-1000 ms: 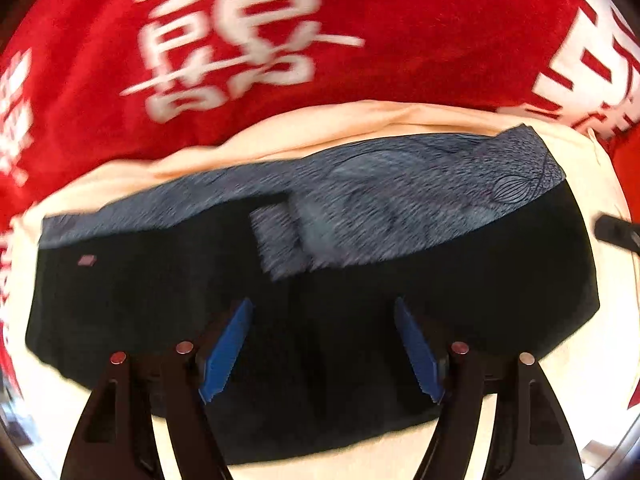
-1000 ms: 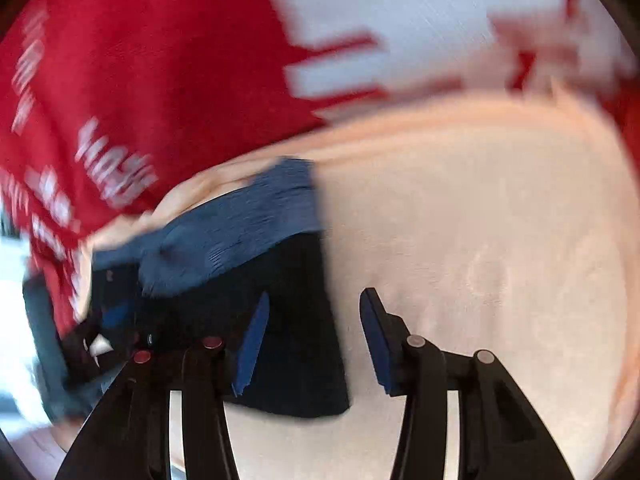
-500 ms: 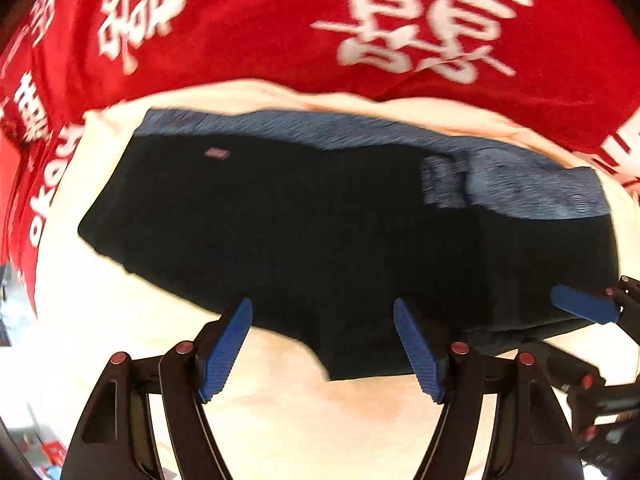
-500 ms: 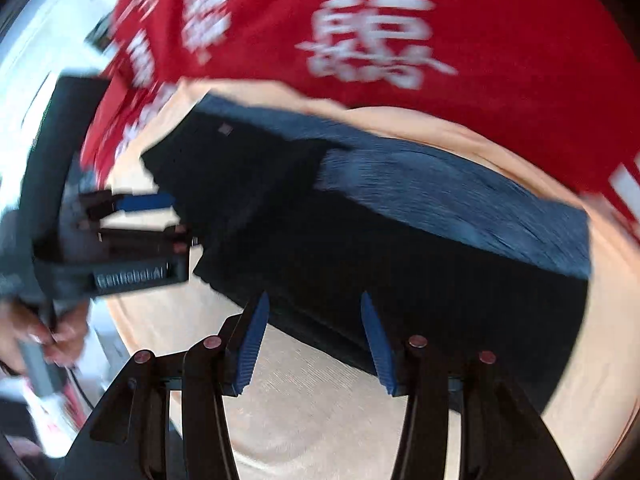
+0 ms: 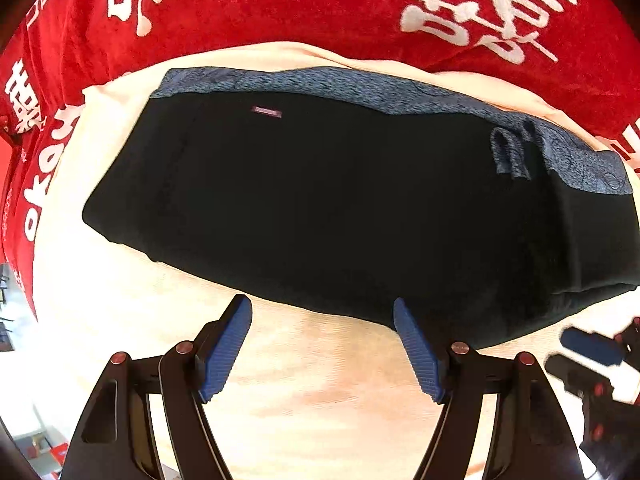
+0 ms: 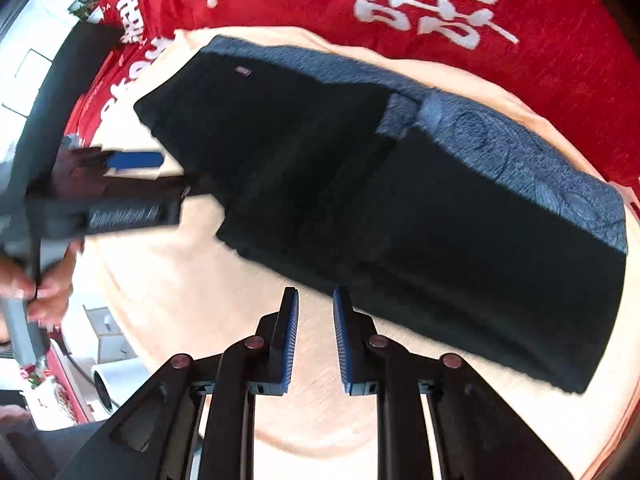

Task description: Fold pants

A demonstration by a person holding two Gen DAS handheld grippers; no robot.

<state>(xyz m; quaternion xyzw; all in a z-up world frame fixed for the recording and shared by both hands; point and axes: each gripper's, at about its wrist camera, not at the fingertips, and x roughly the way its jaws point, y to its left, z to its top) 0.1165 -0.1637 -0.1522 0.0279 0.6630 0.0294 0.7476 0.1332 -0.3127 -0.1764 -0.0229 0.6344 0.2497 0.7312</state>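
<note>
The black pants [image 5: 340, 200] with a blue-grey patterned waistband [image 5: 360, 88] lie folded in a flat bundle on a cream cloth [image 5: 320, 392]. They also show in the right wrist view [image 6: 400, 220]. My left gripper [image 5: 322, 348] is open and empty, just in front of the bundle's near edge. My right gripper [image 6: 314, 332] is open with a narrow gap, empty, held above the cream cloth [image 6: 200, 300] near the bundle's near edge. The left gripper also shows at the left of the right wrist view [image 6: 132, 168], beside the bundle's left end.
A red cloth with white characters [image 5: 320, 12] covers the surface behind the cream cloth. It also shows in the right wrist view [image 6: 400, 0]. The right gripper's finger [image 5: 592, 346] shows at the lower right of the left wrist view. A hand [image 6: 44, 284] holds the left gripper's handle.
Both grippers have pulled back from the pants toward the near side. The right gripper's jaws have narrowed. The folded bundle lies still.
</note>
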